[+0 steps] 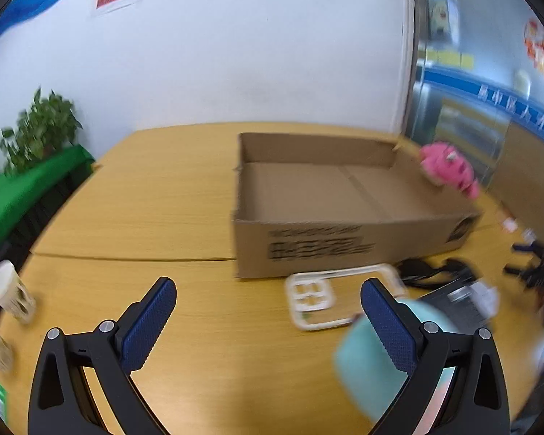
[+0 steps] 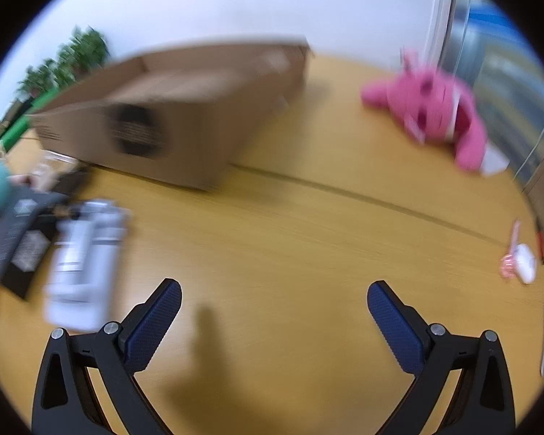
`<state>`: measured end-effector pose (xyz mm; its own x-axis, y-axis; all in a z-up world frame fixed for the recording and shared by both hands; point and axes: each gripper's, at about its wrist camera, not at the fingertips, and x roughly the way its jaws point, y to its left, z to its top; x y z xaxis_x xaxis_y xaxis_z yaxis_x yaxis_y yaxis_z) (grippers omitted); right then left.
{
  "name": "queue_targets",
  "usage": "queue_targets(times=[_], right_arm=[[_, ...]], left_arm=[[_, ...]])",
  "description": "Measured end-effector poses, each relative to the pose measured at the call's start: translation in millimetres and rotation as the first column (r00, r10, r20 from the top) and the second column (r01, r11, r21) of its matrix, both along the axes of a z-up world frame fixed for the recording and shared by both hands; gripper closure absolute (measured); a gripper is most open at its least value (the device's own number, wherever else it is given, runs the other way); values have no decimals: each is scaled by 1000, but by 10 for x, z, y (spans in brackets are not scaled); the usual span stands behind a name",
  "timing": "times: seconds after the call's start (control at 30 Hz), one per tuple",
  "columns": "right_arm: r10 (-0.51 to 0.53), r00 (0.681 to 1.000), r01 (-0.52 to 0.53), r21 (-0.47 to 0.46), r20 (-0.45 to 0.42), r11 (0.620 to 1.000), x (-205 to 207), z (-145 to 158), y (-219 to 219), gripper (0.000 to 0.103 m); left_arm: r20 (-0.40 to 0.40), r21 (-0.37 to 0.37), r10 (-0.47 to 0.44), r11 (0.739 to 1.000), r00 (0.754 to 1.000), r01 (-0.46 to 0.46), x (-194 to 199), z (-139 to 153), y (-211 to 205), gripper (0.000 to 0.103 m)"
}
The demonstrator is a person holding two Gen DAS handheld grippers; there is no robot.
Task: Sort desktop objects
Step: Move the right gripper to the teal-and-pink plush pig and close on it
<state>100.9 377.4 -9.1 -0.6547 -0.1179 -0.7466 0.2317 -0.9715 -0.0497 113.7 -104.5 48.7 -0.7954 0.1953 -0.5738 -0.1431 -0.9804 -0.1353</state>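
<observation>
An open cardboard box (image 1: 344,203) sits on the wooden table (image 1: 170,195) and serves as the landmark for everything else. Its inside shows only bare cardboard.

The left gripper (image 1: 268,308) hovers in front of the box's near long wall, its jaws spread wide with nothing between them. Just in front of that wall lies a white plastic frame (image 1: 315,301), and beside the frame, toward the box's right corner, a tangle of black straps (image 1: 431,272). A pale teal object (image 1: 373,362), blurred, sits behind the left gripper's right finger, nearer the camera than the frame.

The right gripper (image 2: 273,308) hangs over bare tabletop off the box's short printed end, jaws likewise spread and empty. A pink plush toy (image 2: 435,112) lies on the table beyond that end of the box, apart from it. A white bottle (image 2: 83,261) lies on its side near the box's front corner, next to a dark packet (image 2: 21,232). Green plants (image 1: 40,127) stand past the box's far left side.
</observation>
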Motion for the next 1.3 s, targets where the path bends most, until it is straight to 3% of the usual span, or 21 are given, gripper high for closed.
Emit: queue_targets(times=[0.1,0.17,0.3,0.47,0.57,0.93,1.0,1.03,1.07,1.1,1.13,1.17,1.2,1.23,1.27,1.3], right_arm=[[-19,994,12,-69,-109,998,423,348,-304,1],[-55,987,30,-161,-151,987,627,599,-505,1],[-44,992,10,-275,-117,962,780,730,-962,1],[-25,992,0,-203,-122,979,892,681,-1652,1],[37,996,-54,-204,-83,977,913,614,-1967,1],[80,996,-86,-202,-37,976,822,476,-2342,1],[73,997,-79,-204,-33,976,820,464,-2346,1],[74,997,-79,-207,-32,975,815,456,-2349,1],[69,997,-74,-210,-34,975,815,450,-2348,4],[67,997,-73,-213,-36,974,814,447,-2348,21],[75,996,-81,-214,-37,974,817,448,-2353,65],[81,996,-86,-203,-34,975,816,444,-2365,88],[77,997,-80,-189,-23,979,802,427,-2377,100],[80,997,-79,-183,-7,980,777,399,-2390,99],[88,996,-84,-190,9,978,752,376,-2397,99],[88,996,-84,-200,14,976,739,364,-2399,87]], left_arm=[[29,163,-99,982,995,93,92,27,160,0],[44,176,-109,979,993,100,133,17,306,0],[80,187,-131,976,988,114,198,-46,571,0],[109,196,-175,969,978,152,195,-69,790,0],[109,184,-194,968,975,172,226,-64,855,0],[138,191,-204,966,969,176,146,-192,837,1],[144,171,-204,969,968,179,130,-219,850,6],[140,153,-198,972,970,176,132,-227,856,15],[132,131,-179,978,975,162,139,-234,850,35],[129,116,-164,982,978,149,137,-240,839,48],[132,101,-148,986,980,135,122,-251,821,68],[135,107,-145,986,980,131,105,-256,795,68],[137,131,-146,983,980,128,93,-249,753,68],[135,148,-147,981,980,126,90,-235,720,68],[129,160,-144,980,981,123,95,-219,691,59],[130,165,-138,979,982,116,97,-212,661,48]])
